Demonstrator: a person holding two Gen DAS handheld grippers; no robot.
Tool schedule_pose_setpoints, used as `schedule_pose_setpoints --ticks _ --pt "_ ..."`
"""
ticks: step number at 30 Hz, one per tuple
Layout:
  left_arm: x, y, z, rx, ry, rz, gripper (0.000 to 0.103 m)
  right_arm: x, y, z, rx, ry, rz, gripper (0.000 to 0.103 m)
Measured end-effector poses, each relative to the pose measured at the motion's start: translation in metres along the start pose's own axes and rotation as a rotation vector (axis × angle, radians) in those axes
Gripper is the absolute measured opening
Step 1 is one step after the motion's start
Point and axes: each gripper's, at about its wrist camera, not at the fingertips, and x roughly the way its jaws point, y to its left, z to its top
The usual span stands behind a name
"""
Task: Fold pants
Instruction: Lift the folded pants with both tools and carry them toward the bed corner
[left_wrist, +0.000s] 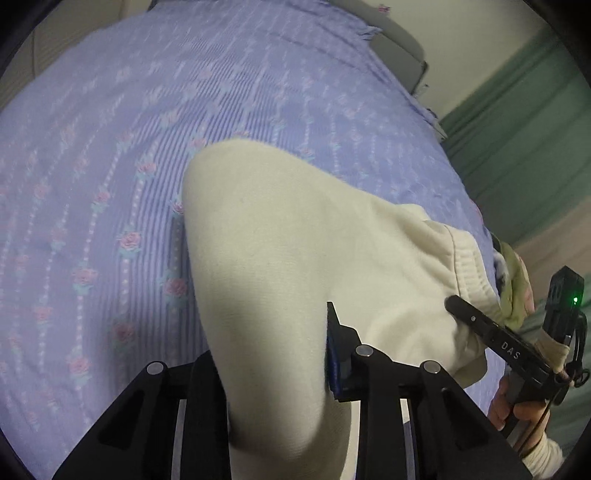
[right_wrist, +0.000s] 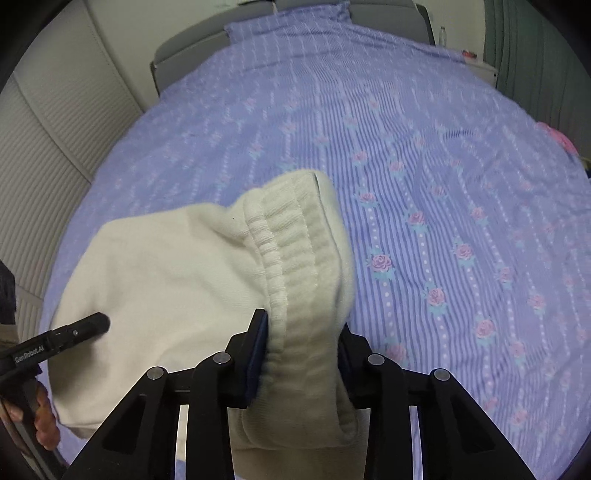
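1. Pants of cream-white fleecy knit (left_wrist: 295, 258) were lifted off a lavender striped bedspread with rows of pink roses (left_wrist: 110, 166), which covered the whole wide bed beneath them.
2. In the right wrist view the same cream pants (right_wrist: 166, 280) hung as a slack sheet between the two tools, their ribbed elastic waistband (right_wrist: 291, 251) bunched up and running towards the camera.
3. Beyond the bed stood a pale ribbed panel wall (right_wrist: 48, 147) on one side and a green curtain (left_wrist: 524, 140) on the other.
4. The right gripper (right_wrist: 301, 354) pointed forward over the bed, its black fingers with blue pads (right_wrist: 258, 354) pressed in on the gathered waistband, leaving only the cloth's thickness between them.
5. The left gripper (left_wrist: 273, 354) was likewise aimed along the bed; one blue-padded finger (left_wrist: 338, 350) lay against the cloth, the other was hidden behind the draped fabric, so the grip looked clamped on the pants.
6. A bare hand (left_wrist: 517, 406) wrapped the right tool's handle at the lower right of the left view, wrist tilted upward.
7. Another hand (right_wrist: 44, 417) gripped the left tool's handle at the lower left of the right view.
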Motion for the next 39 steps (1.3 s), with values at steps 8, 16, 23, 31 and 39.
schedule_pose_setpoints --ticks 8,16,23,31,39 --pt "-0.101 -0.002 -0.046 0.054 -0.04 -0.004 0.029 -0.093 0.041 -0.049 -0.025 -0.081 -0.012 0.033" --pt "-0.18 -0.015 -0.087 0.111 -0.062 0.031 0.029 -0.173 0.077 -0.097 -0.006 -0.109 -0.022 0.033" --pt "-0.223 -0.013 -0.116 0.086 -0.116 0.042 0.029 -0.214 0.091 -0.116 -0.054 -0.152 0.016 0.033" --pt "-0.27 0.016 -0.126 0.09 -0.171 0.048 0.029 -0.23 0.133 -0.122 -0.104 -0.16 0.037 0.033" --pt "-0.304 0.084 -0.114 0.132 -0.172 0.051 0.029 -0.219 0.215 -0.129 -0.102 -0.173 0.024 0.033"
